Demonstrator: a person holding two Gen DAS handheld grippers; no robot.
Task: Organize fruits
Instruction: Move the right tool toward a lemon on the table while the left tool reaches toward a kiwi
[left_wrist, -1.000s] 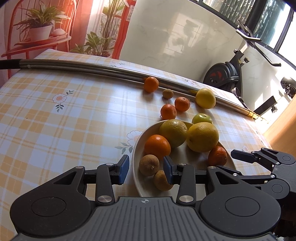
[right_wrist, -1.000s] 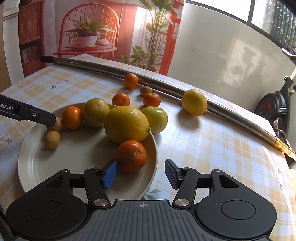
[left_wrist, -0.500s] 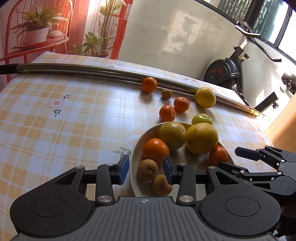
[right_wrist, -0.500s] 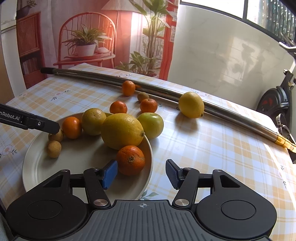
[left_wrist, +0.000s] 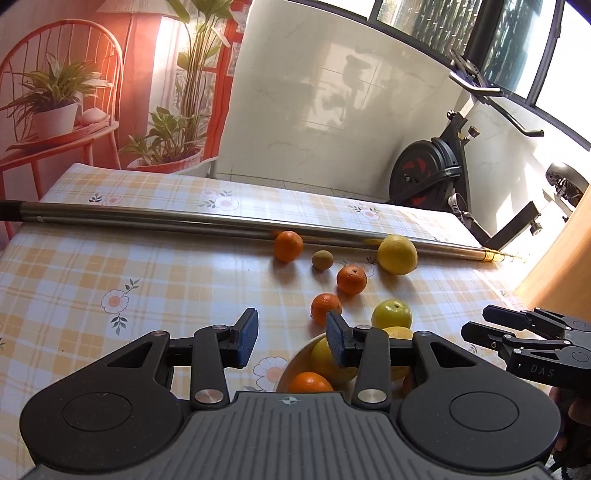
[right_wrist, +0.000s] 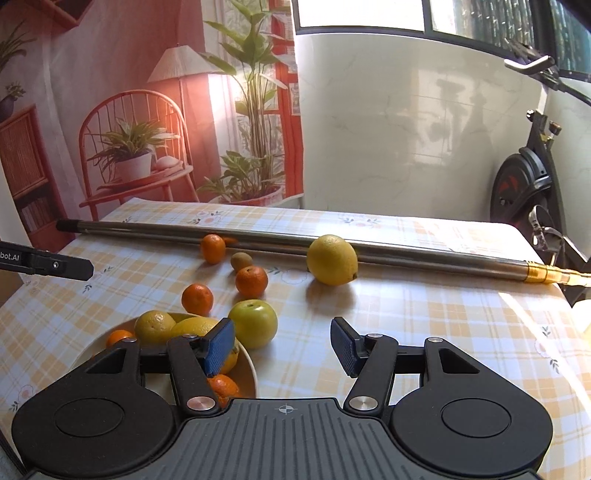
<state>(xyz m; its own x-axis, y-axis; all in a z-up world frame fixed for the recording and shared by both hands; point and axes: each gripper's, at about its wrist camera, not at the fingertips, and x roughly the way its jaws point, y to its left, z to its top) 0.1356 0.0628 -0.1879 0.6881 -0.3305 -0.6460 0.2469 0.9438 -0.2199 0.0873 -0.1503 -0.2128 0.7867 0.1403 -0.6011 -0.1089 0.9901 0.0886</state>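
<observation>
A table covered with a yellow checked cloth (right_wrist: 424, 317) is seen from two gripper cameras, and much of the pale plate (right_wrist: 248, 363) near the front edge is hidden behind the black gripper bodies. In the right wrist view only part of the plate's rim and the tops of its fruit are shown: a yellow-green citrus (right_wrist: 154, 326), a large lemon (right_wrist: 192, 326) partly covered by a blue pad, a small orange (right_wrist: 118, 338) at the far left, and another orange (right_wrist: 222, 387) cut off by the gripper's frame. The right gripper (right_wrist: 282, 345) is held with its jaws spread wide and nothing between them. The left gripper (left_wrist: 291, 338) is likewise held open and empty above the cloth, with the plate and its fruit mostly blocked beneath it. A green apple (right_wrist: 253, 323) is seen on the cloth touching or just beside the plate's rim; which cannot be told. Beyond it three small oranges (right_wrist: 251, 281) and a small brownish fruit (right_wrist: 241, 261), too small to identify, are scattered. A second lemon (right_wrist: 331, 259) is set against a long metal pole (right_wrist: 406, 254), its long axis lying roughly along the pole and its tip pointing right. The pole is laid across the table from left to right, and its brass end is lost in glare.
</observation>
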